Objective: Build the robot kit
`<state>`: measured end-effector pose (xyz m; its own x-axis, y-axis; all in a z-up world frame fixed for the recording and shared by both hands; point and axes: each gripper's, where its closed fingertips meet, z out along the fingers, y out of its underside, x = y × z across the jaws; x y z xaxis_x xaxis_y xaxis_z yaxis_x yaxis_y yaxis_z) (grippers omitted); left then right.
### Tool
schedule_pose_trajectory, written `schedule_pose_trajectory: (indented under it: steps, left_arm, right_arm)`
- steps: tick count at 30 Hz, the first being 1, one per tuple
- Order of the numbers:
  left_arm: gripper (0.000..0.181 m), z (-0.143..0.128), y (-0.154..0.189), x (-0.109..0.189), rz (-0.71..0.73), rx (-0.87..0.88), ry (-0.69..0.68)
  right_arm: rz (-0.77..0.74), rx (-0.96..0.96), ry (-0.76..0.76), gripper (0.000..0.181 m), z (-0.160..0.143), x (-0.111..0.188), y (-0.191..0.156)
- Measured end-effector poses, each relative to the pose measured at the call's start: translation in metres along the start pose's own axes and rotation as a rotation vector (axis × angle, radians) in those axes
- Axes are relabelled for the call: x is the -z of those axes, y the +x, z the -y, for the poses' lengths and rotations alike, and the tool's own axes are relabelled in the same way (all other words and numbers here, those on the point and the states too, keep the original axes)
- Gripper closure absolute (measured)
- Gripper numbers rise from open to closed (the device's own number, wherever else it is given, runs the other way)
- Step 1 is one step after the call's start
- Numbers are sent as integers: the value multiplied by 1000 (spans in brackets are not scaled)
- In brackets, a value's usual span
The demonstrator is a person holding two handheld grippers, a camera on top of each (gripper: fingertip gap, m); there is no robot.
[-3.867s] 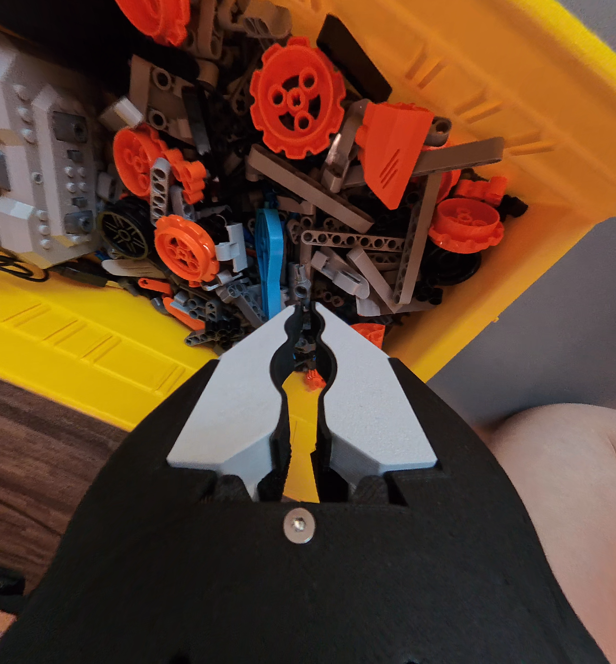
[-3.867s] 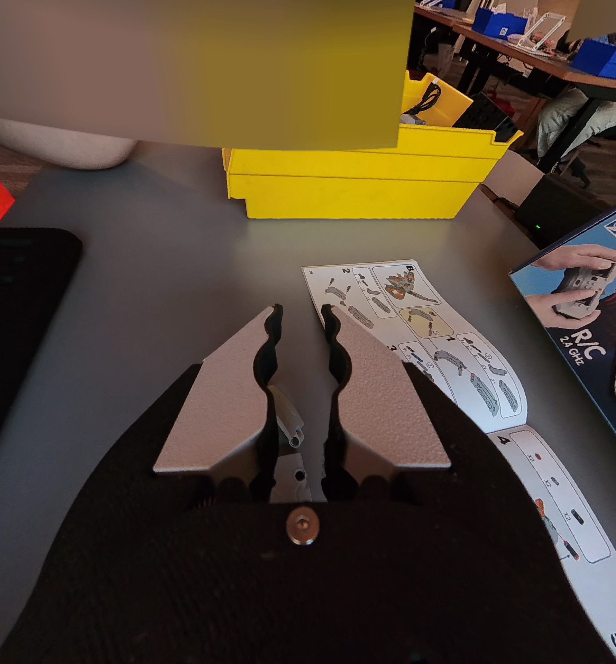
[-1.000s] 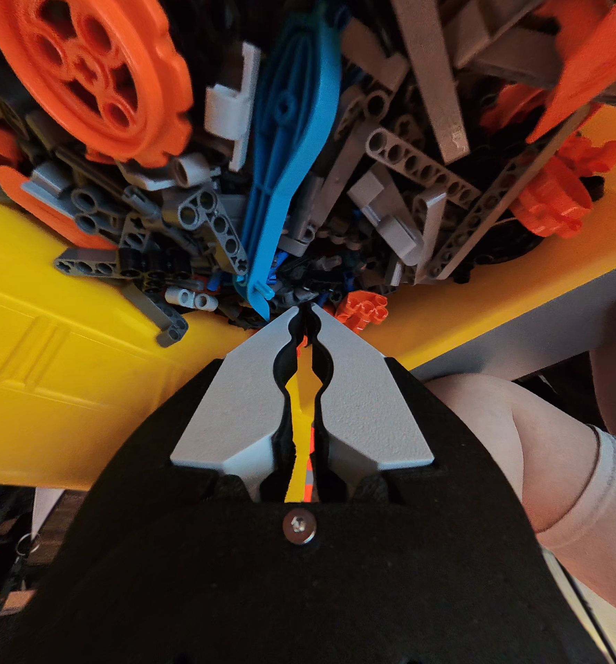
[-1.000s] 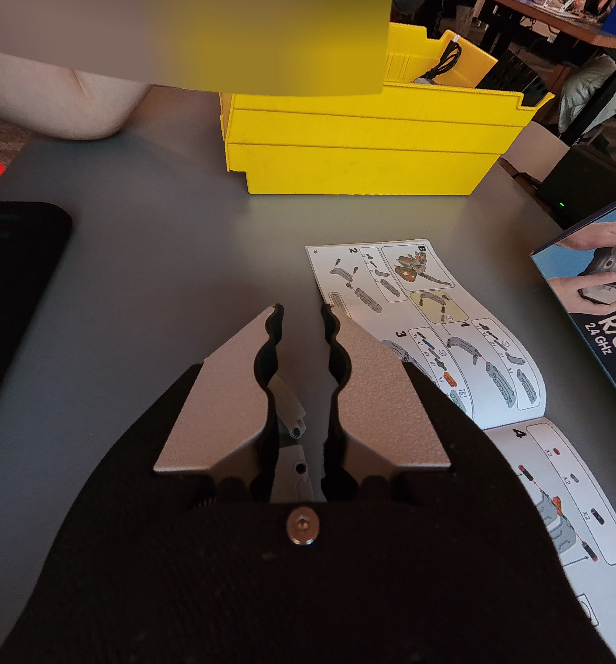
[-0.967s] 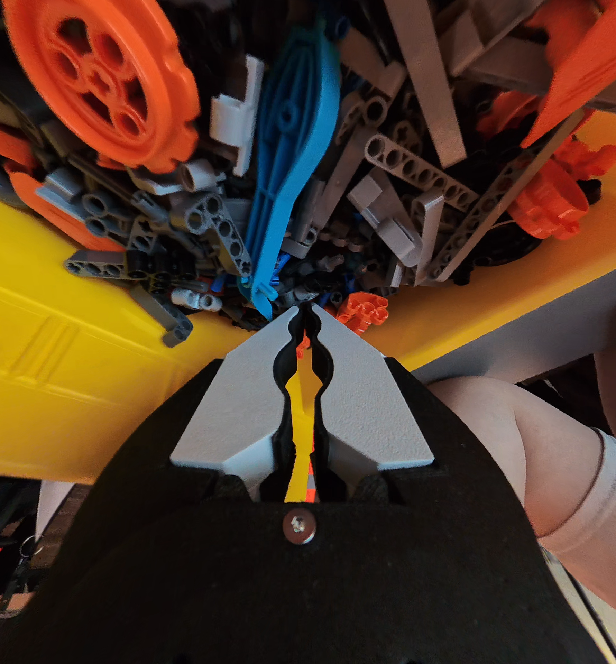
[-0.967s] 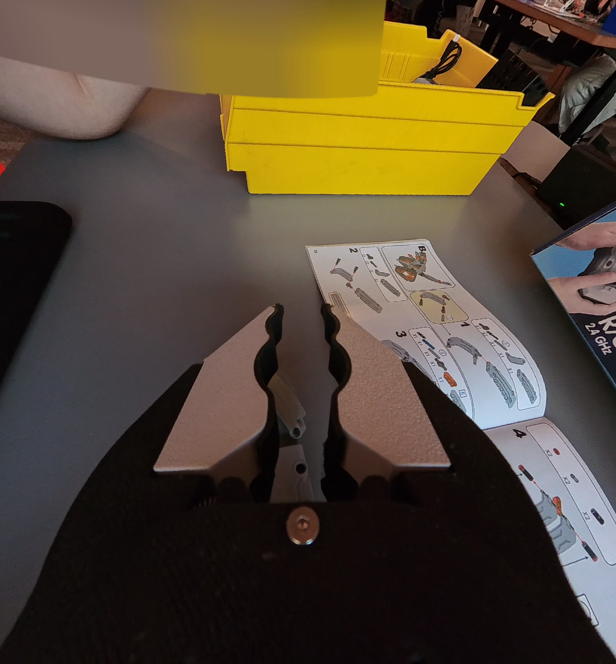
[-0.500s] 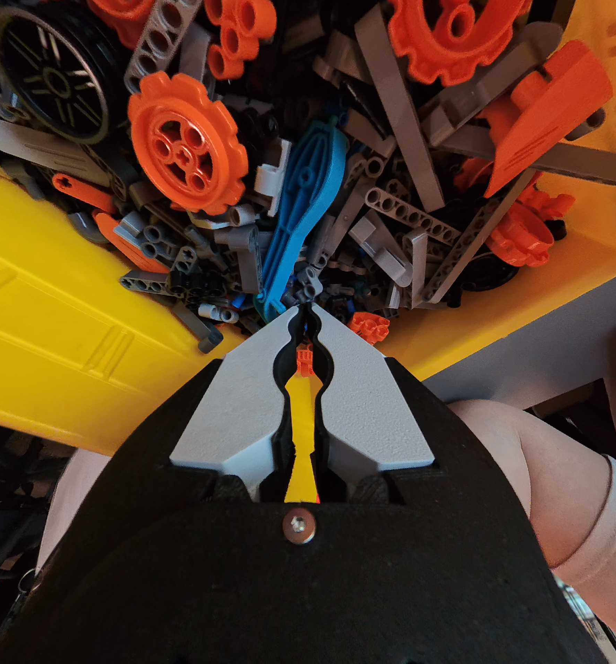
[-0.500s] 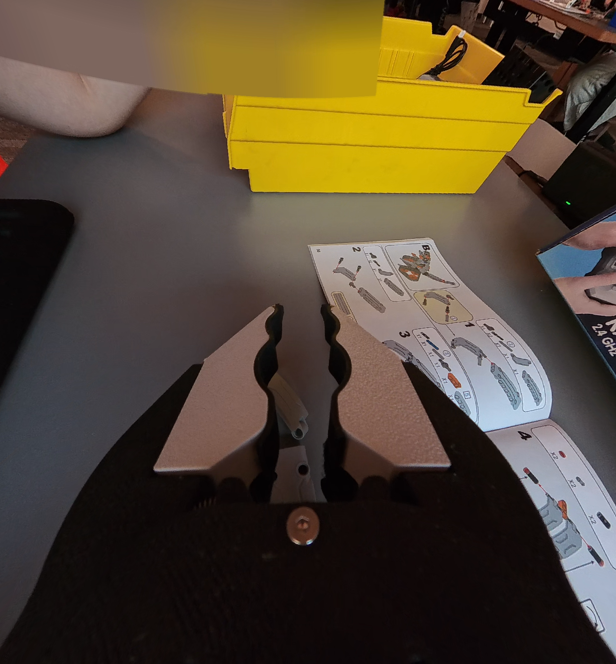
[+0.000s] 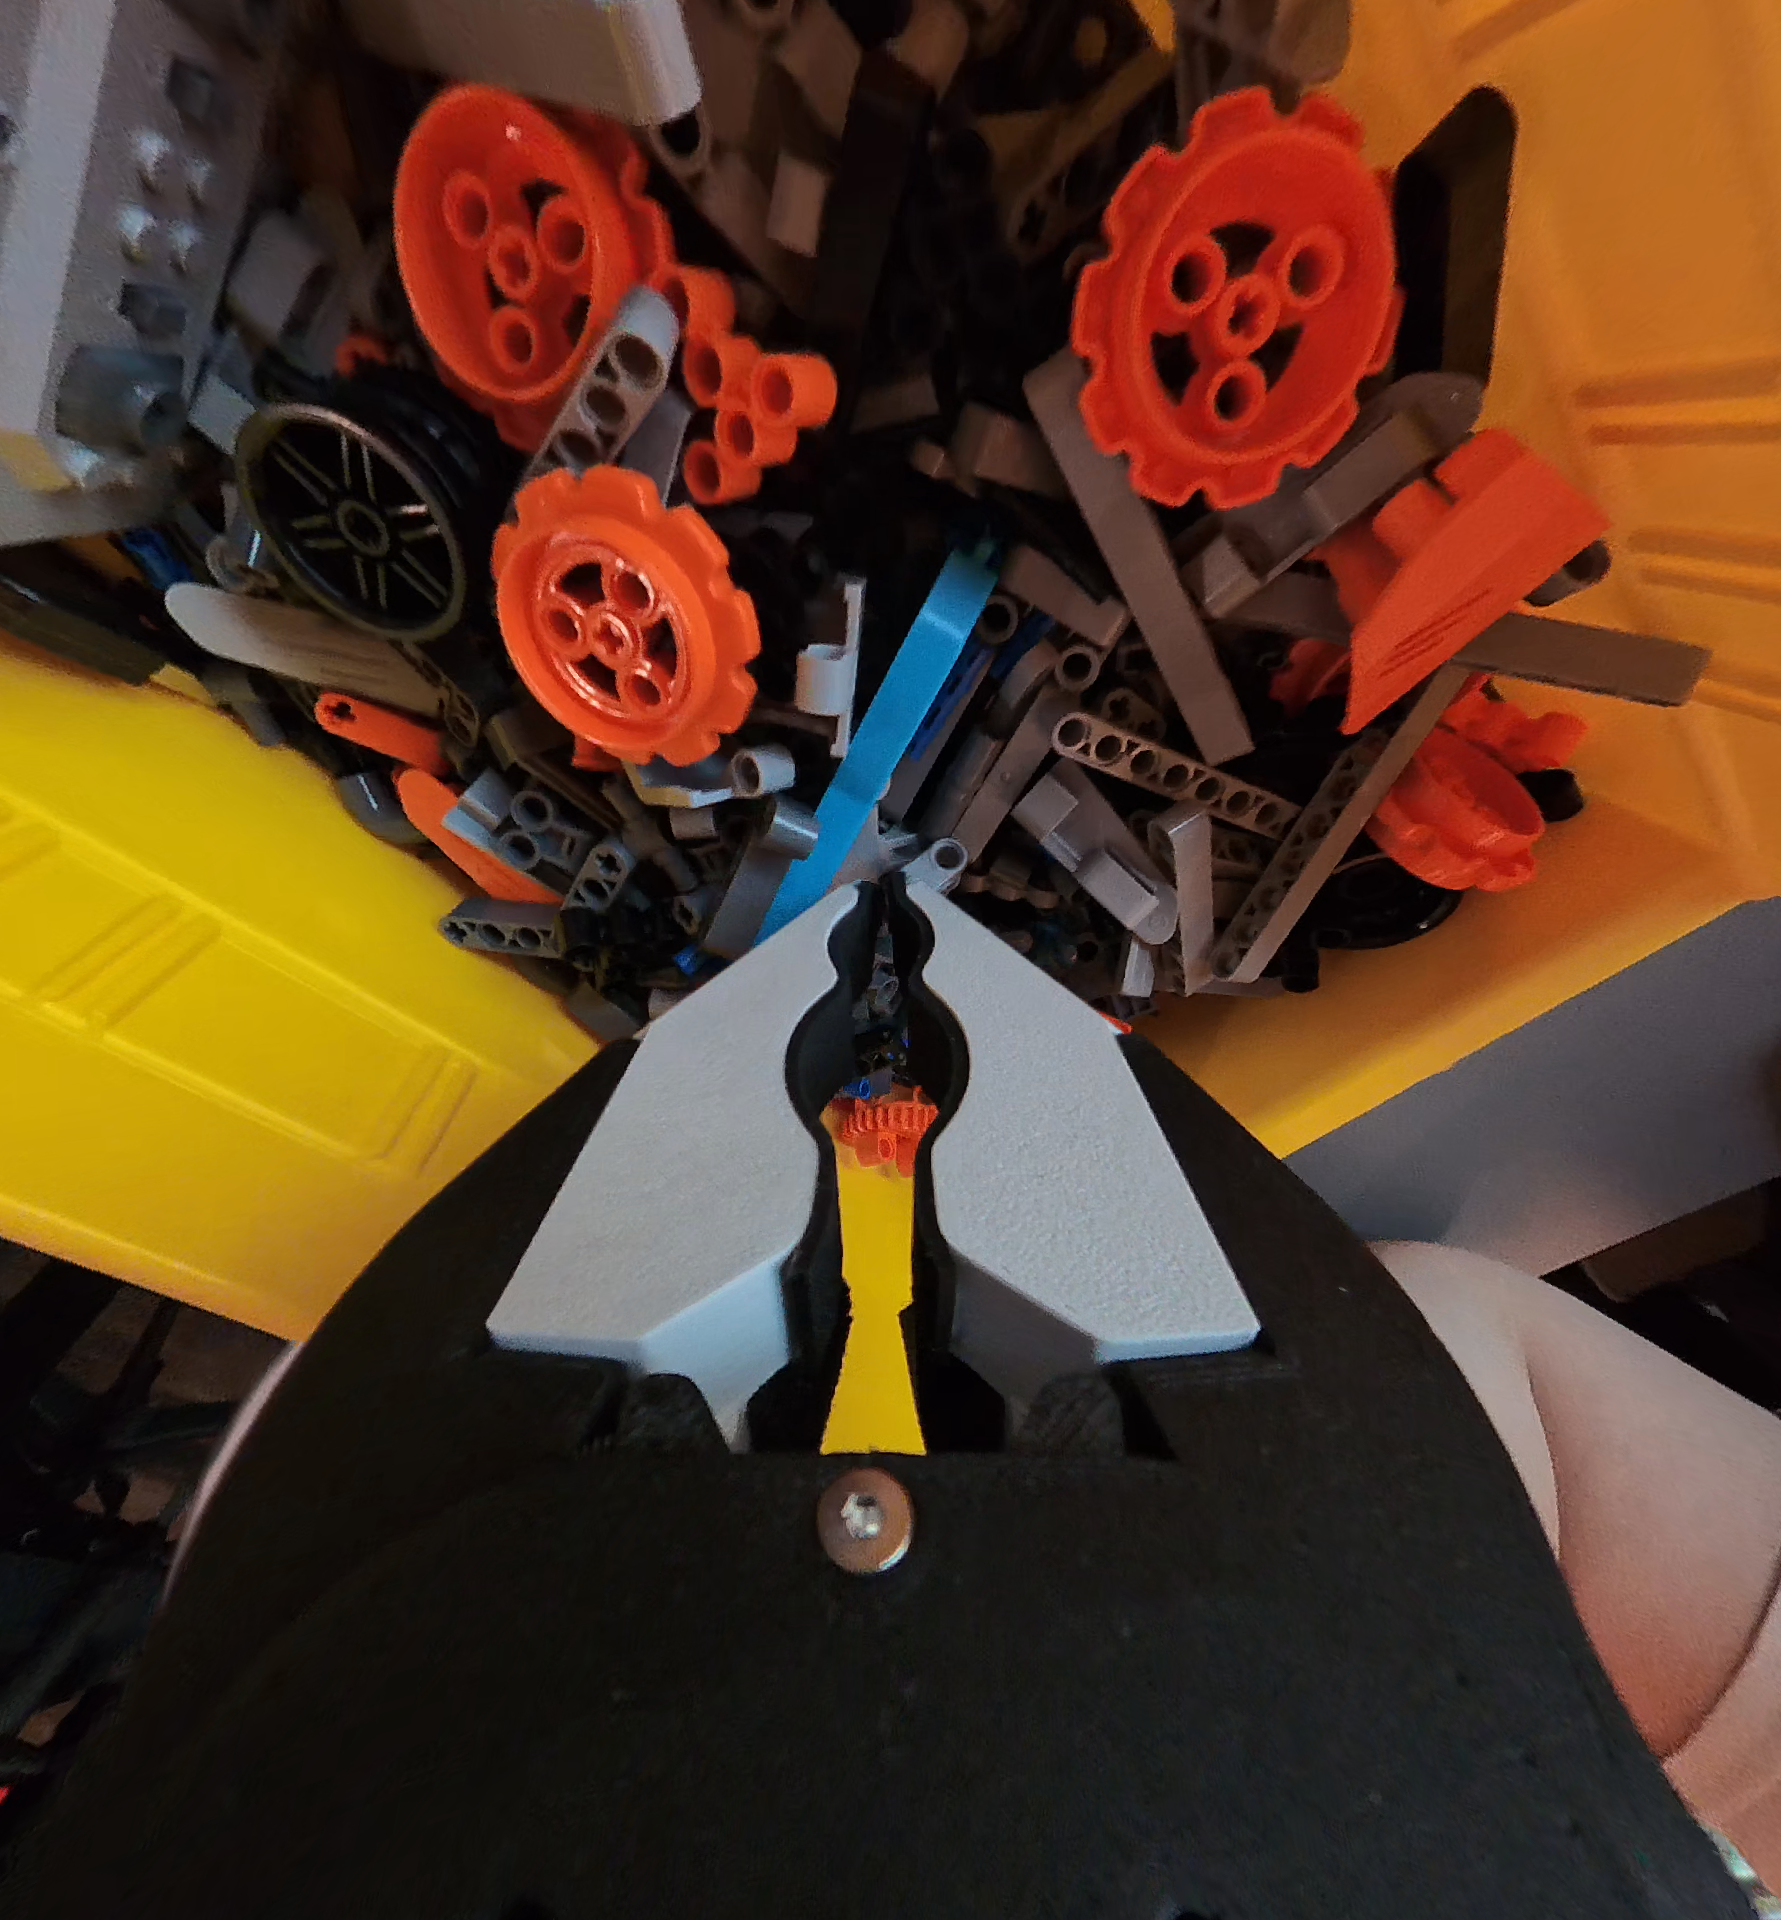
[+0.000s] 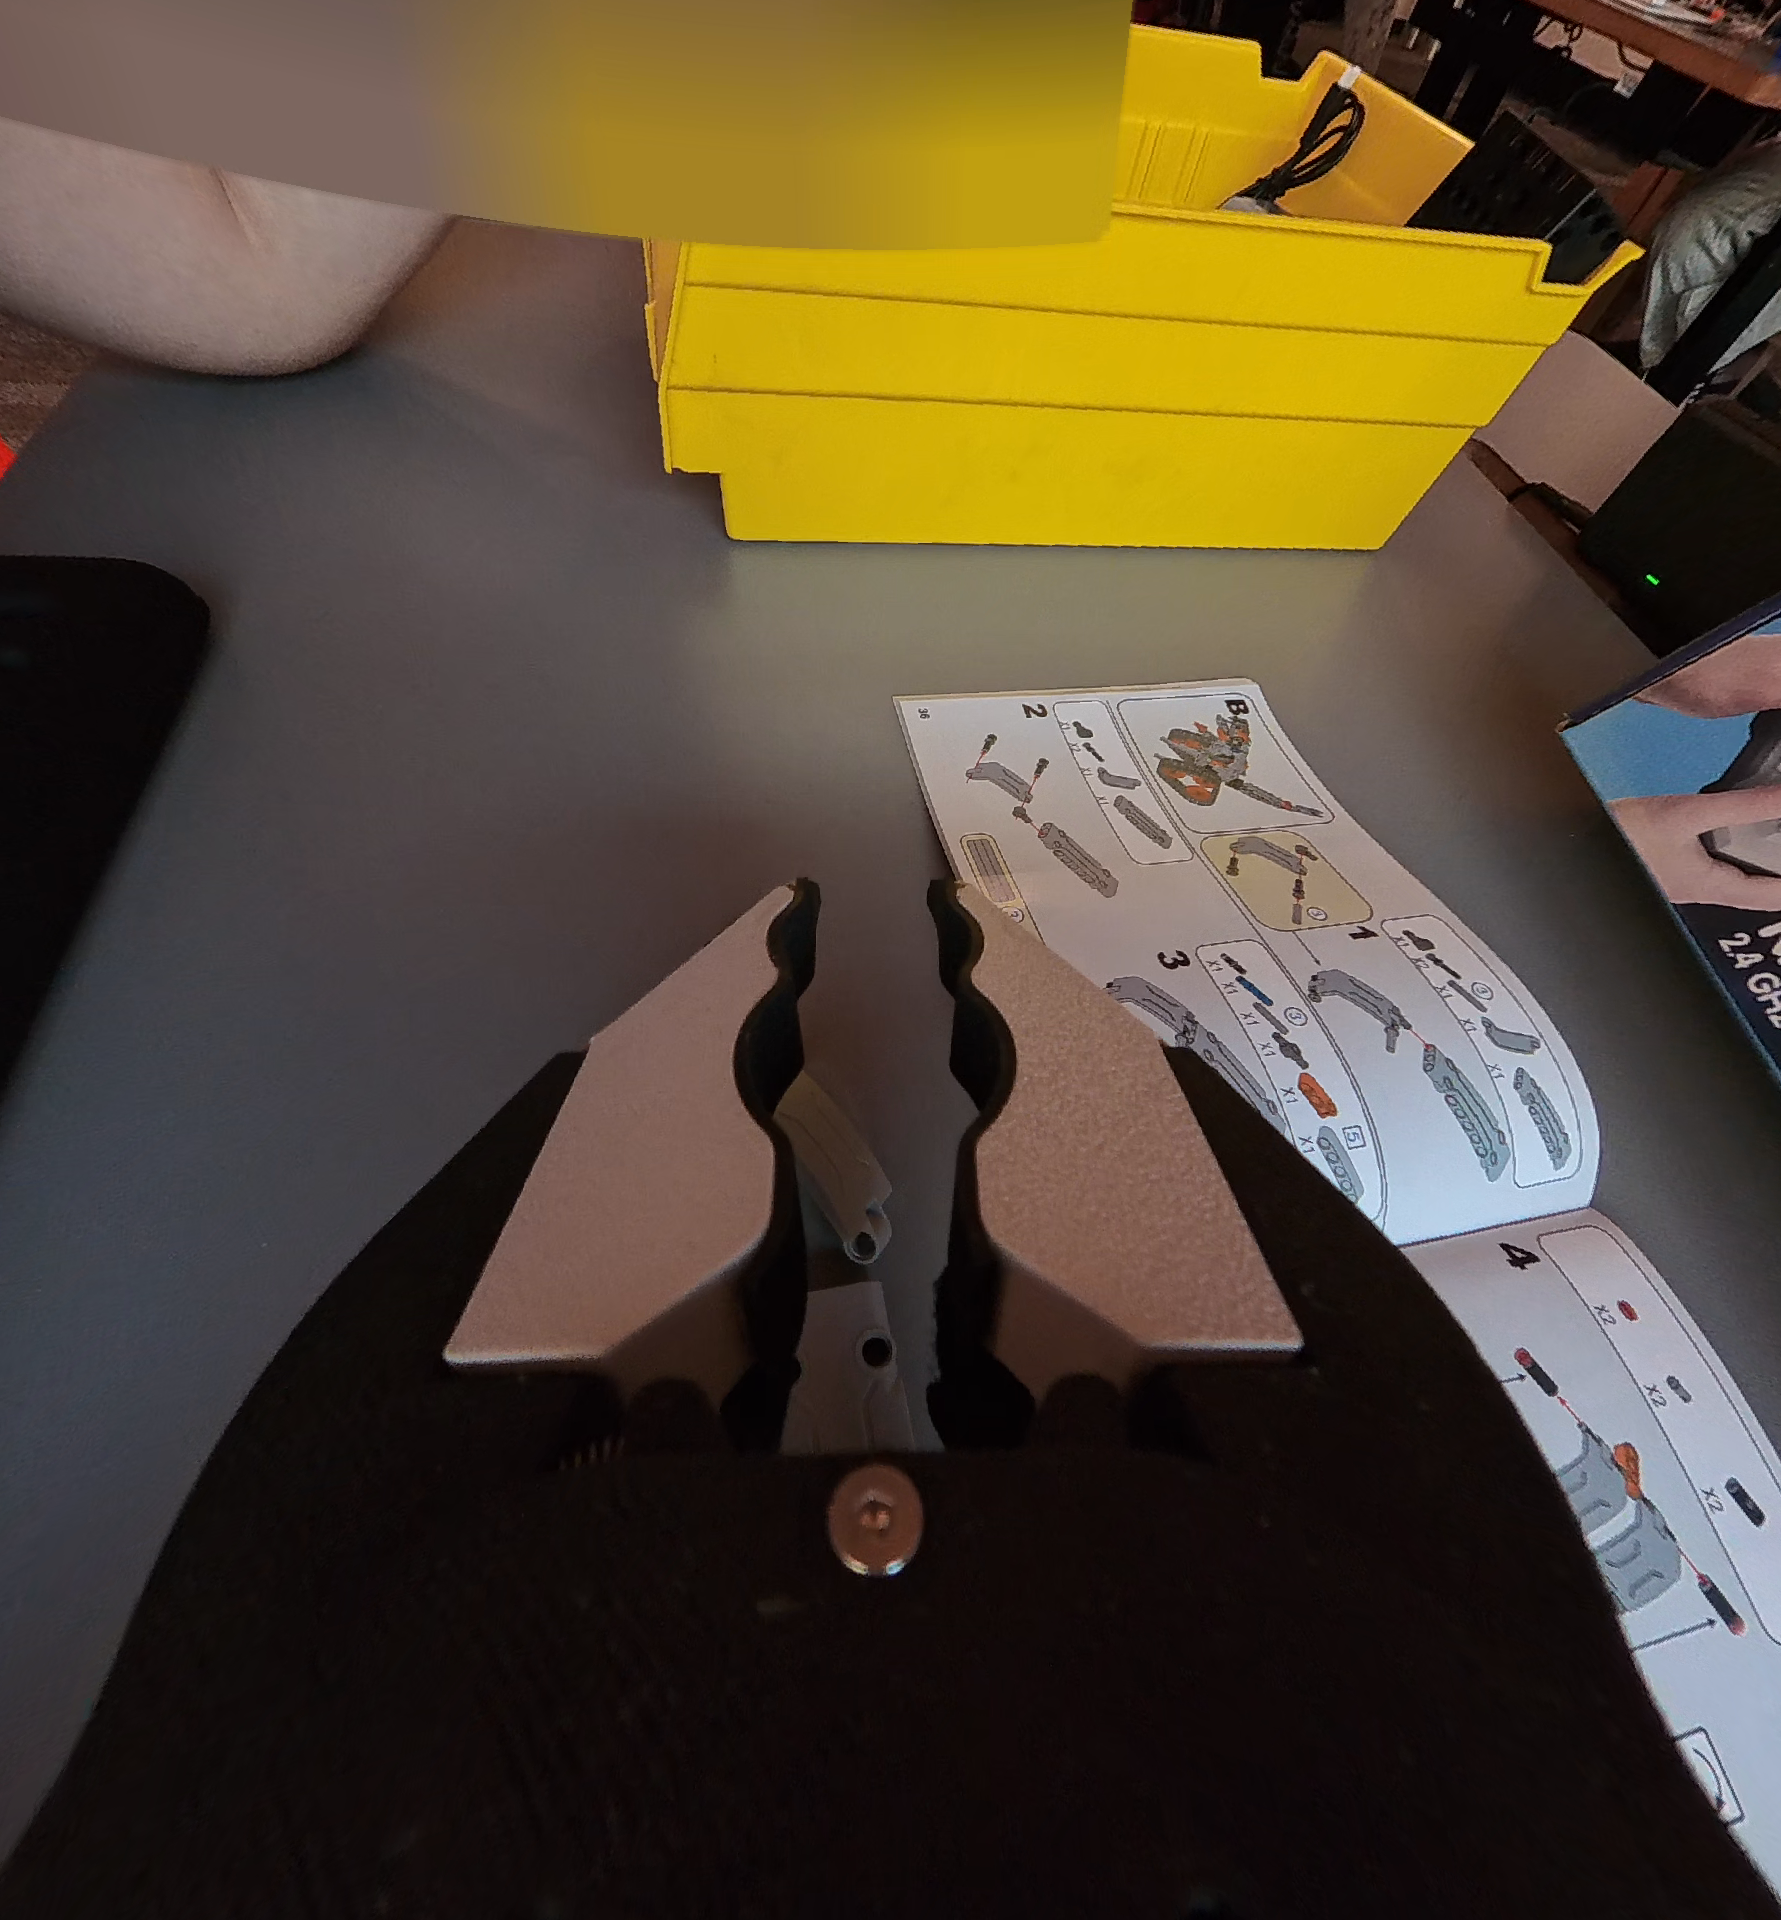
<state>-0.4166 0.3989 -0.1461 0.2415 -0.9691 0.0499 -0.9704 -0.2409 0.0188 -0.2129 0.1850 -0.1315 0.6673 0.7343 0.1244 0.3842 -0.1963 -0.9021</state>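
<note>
My left gripper (image 9: 888, 896) is shut, its tips at the near edge of a pile of building-toy parts in a yellow bin (image 9: 190, 935). I see nothing clearly held in it. A blue curved piece (image 9: 896, 717) and a small grey connector (image 9: 933, 857) lie just past the tips. A small orange gear (image 9: 881, 1127) shows through the gap between the fingers. My right gripper (image 10: 873, 894) hovers low over a grey table (image 10: 450, 727), its tips apart, with a light grey part (image 10: 834, 1153) gripped deeper between the fingers.
The pile holds orange toothed wheels (image 9: 626, 613), an orange wedge (image 9: 1457, 571), a black wheel (image 9: 356, 520) and a grey block (image 9: 65, 260). On the table are the bin (image 10: 1073, 457), an open instruction booklet (image 10: 1333, 987), a blue box (image 10: 1759, 862) and a black pad (image 10: 24, 810). A person's arm (image 10: 159, 270) rests far left. One gripper's finger ends stand about 30 cm off the other's. Between my left fingertips and the blue curved piece (image 9: 896, 717) there is roughly 4 cm.
My left gripper has drawn back from the pile, so more of the bin and its parts show. My right gripper has barely moved and still holds the grey part.
</note>
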Motion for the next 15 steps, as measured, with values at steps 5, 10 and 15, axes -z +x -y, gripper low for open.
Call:
schedule_pose_trajectory:
  steps: [5,10,15]
  left_arm:
    - [177,-3,0,3,25,-15,2]
    - [148,-2,10,18,3,-12,73]
    - [133,11,47,28,-45,-185,127]
  right_arm:
    - [2,1,-2,159,0,0,0]
    - [4,1,-4,159,-1,-1,-1]
    - [5,0,-5,159,-1,-1,-1]
